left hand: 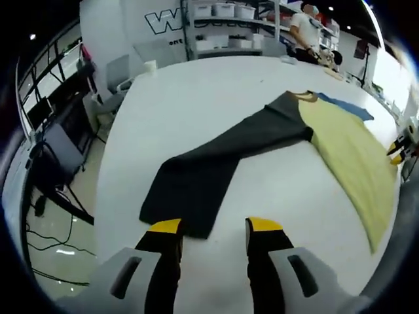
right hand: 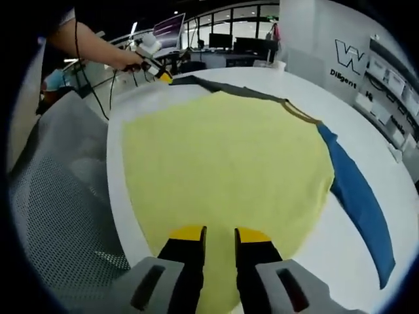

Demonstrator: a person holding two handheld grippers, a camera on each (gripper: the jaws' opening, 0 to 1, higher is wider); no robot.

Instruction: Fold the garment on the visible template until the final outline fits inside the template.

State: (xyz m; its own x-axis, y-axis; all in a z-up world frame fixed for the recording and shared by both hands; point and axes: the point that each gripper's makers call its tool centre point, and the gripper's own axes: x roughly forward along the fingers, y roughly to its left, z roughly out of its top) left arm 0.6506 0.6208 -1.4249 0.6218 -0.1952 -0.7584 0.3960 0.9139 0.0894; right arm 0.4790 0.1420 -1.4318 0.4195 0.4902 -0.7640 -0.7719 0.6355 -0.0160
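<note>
The garment (left hand: 262, 140) lies flat on the white table (left hand: 196, 91), its dark sleeve (left hand: 196, 180) running from upper right down to the left gripper (left hand: 215, 229) — jaws parted, empty — while the right gripper (right hand: 219, 234), likewise open, hovers over the yellow hem (right hand: 222, 196).

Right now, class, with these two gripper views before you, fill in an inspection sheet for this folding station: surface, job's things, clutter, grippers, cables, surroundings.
Surface: white table, bare around the garment.
Job's things: garment spread flat, unfolded; yellow body, dark sleeve stretched out, blue sleeve on the other side; no template outline can be made out.
Clutter: small items at the table's far edge, too small to name.
Grippers: left gripper open above the dark sleeve's end; right gripper open over the yellow hem.
Cables: on the floor; one hangs by the person's arm.
Surroundings: shelves with bins, monitors, mesh chair.
</note>
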